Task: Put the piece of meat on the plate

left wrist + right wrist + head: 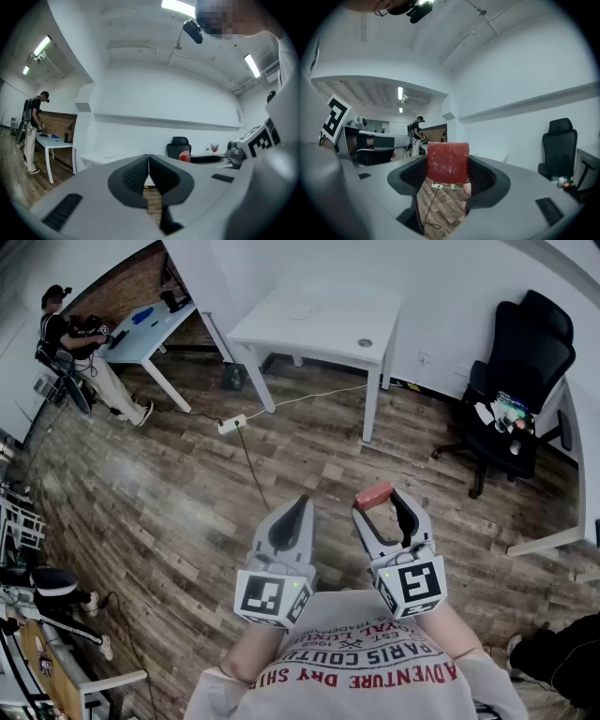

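Note:
The piece of meat (448, 161) is a flat red slab clamped upright between the jaws of my right gripper (447, 174), which is shut on it. From the head view the meat (373, 495) sits at the tips of the right gripper (380, 501), held level above the wooden floor. My left gripper (302, 505) is beside it, jaws pressed together with nothing in them (148, 160). A pale round plate (303, 311) lies on the white table (281, 334) across the room, far from both grippers. That plate (108, 156) also shows faintly in the left gripper view.
A black office chair (516, 390) stands at the right by a desk edge (572, 427). A white power strip (232, 424) and its cable lie on the floor between me and the table. Another person (80, 352) stands by a second white table (150, 334), far left.

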